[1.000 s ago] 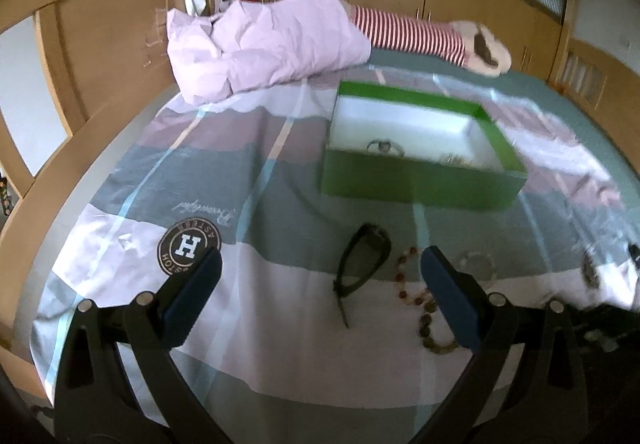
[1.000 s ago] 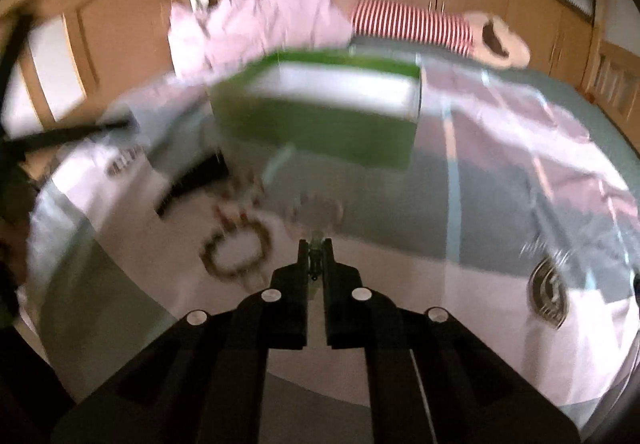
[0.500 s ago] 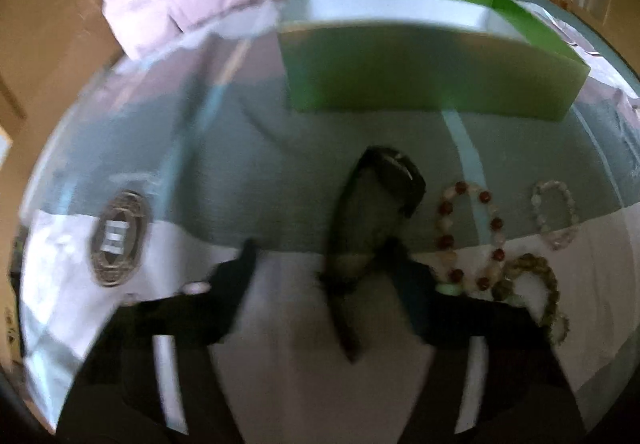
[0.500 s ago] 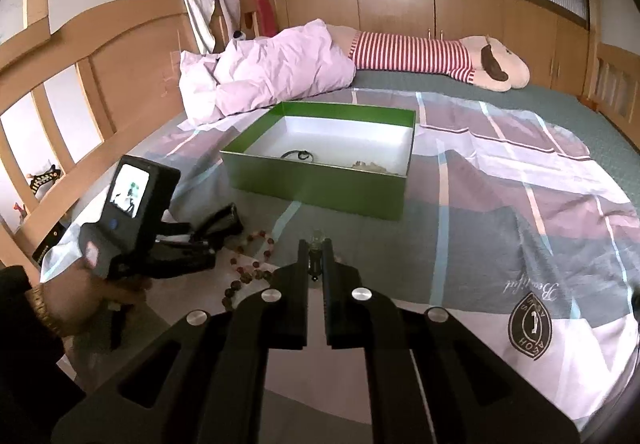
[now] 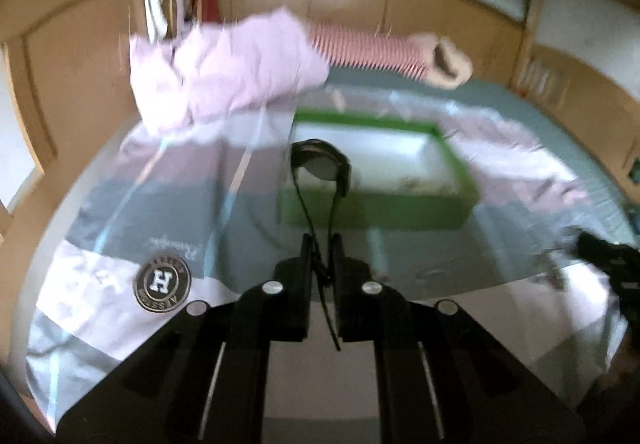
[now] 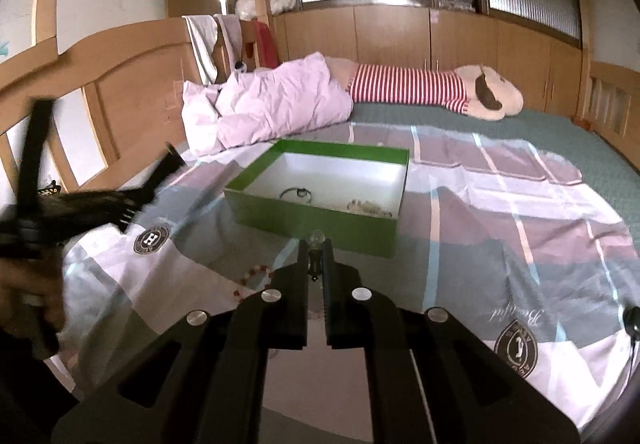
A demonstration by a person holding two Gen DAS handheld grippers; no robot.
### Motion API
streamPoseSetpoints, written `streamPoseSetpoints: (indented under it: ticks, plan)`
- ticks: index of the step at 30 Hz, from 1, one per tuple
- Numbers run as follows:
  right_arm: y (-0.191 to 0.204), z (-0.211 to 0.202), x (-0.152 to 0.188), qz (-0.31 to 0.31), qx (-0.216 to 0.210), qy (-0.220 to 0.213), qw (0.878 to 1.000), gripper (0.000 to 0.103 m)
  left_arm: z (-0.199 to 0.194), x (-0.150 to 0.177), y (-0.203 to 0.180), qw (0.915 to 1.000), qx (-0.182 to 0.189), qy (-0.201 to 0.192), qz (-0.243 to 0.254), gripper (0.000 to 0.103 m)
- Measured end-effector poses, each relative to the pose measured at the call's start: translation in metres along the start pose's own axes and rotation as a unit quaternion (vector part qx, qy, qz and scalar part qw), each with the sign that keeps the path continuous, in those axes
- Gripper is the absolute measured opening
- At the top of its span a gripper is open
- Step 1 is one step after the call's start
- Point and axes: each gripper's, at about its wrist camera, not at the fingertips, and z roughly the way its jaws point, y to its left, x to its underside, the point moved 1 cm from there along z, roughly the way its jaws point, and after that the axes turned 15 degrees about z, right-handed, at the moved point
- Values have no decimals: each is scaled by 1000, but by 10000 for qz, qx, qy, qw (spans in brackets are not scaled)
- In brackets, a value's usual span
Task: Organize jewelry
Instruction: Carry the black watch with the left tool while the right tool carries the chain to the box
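My 2 claws each pinch something above the bed.

My left claw (image 5: 321, 258) is pressed together on a black loop with thin ends (image 5: 320, 179), and the loop hangs in the air in front of the green box (image 5: 380, 209). My right claw (image 6: 316, 264) is pressed together on a small clear bead thing (image 6: 317, 240), but it is too small for me to tell just what it is. The green box (image 6: 316, 222) sits on the bed, on a blanket (image 6: 500, 244) with purple, grey and white squares. Inside the box lie a dark ring (image 6: 297, 193) and a pale pile of beads (image 6: 368, 207). A string of red beads (image 6: 252, 276) lies on the blanket near my right claw. A pink quilt (image 6: 264, 107) and a striped stuffed toy (image 6: 432, 87) lie far back on the bed.
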Motion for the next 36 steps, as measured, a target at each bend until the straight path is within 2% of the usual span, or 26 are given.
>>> streamPoseSetpoints:
  ticks: [2, 4, 9, 17, 36]
  plan:
    - [2, -4, -2, 23, 15, -57, 10000, 6, -31, -2, -6, 9996, -44, -294, 2, 9]
    - [3, -10, -3, 59, 81, -151, 9998, 6, -50, 3, -11, 9991, 34, -422, -47, 9]
    - [3, -20, -4, 165, 224, -298, 9992, 6, -73, 21, -27, 9987, 213, -451, 79, 9]
    - [4, -15, -3, 196, 267, -239, 9992, 6, -61, 33, -34, 9987, 409, -285, 110, 9]
    - [5, -17, 0, 166, 233, -202, 9994, 6, -44, 35, -34, 9994, 351, -39, -38, 9]
